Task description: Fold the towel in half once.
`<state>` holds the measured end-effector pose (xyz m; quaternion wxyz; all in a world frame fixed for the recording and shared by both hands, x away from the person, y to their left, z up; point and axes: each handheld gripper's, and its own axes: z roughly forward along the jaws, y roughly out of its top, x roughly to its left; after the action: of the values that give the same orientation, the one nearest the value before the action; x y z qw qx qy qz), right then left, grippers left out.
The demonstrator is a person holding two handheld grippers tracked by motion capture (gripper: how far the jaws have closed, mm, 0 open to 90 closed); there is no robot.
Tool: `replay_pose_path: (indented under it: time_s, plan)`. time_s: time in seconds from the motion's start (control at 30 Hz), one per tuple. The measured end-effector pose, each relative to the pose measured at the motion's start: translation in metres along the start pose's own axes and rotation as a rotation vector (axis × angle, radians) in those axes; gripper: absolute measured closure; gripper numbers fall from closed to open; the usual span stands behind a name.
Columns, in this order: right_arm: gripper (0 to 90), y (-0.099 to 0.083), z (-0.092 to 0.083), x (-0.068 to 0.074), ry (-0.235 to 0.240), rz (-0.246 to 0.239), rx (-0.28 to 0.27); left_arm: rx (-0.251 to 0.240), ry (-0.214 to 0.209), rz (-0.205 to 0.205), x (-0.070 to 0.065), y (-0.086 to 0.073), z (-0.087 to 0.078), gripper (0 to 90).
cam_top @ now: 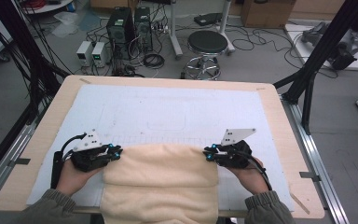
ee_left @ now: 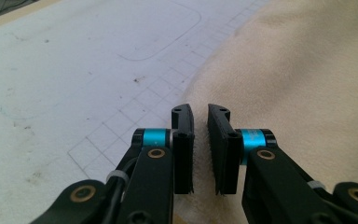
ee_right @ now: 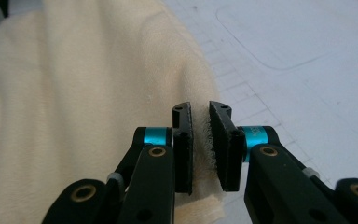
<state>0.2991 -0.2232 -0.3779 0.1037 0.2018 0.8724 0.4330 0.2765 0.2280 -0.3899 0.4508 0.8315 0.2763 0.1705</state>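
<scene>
Pinching the cream towel [cam_top: 161,179] at its far corners, the left gripper [cam_top: 116,153] and right gripper [cam_top: 208,154] each clamp a fold of cloth. It lies on the white mat [cam_top: 168,107], draping over the table's [cam_top: 279,121] near edge.

Both forearms enter from bottom, hands w/ palms inward. Left gripper [cam_top: 117,153] points right, right gripper [cam_top: 208,154] points left, facing each other. Jaws on both nearly shut, pinching cloth edge.
</scene>
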Motion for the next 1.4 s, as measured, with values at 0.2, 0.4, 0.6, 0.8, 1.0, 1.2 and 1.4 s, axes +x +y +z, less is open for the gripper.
replay_pose_path:
  time_s: [0.2, 0.4, 0.6, 0.8, 1.0, 1.2, 1.4]
  plan:
    - [79.4, 0.001, -0.029, 0.034, 0.046, -0.07, -0.028, -0.035, -0.119, 0.054, -0.032, -0.009, -0.042, 80.4]
    - [69.6, -0.011, -0.055, 0.072, 0.175, -0.142, -0.042, -0.043, -0.23, 0.1, -0.052, -0.021, -0.079, 67.8]
    - [61.6, -0.014, -0.04, 0.055, 0.126, -0.075, -0.028, -0.042, -0.117, 0.015, -0.03, -0.027, -0.061, 61.0]
    - [52.5, -0.02, -0.005, 0.018, 0.019, -0.017, 0.046, 0.028, -0.002, -0.025, -0.007, -0.034, -0.018, 52.9]
    - [44.2, -0.032, 0.021, -0.005, -0.024, 0.036, 0.113, 0.125, 0.073, -0.016, 0.007, -0.034, 0.014, 42.1]
    - [46.0, -0.043, 0.035, -0.014, 0.002, 0.065, 0.167, 0.172, 0.008, -0.059, 0.012, -0.04, 0.026, 47.9]
    - [75.7, -0.046, 0.037, -0.014, 0.108, 0.1, 0.152, 0.171, -0.027, -0.072, 0.01, -0.039, 0.025, 74.8]
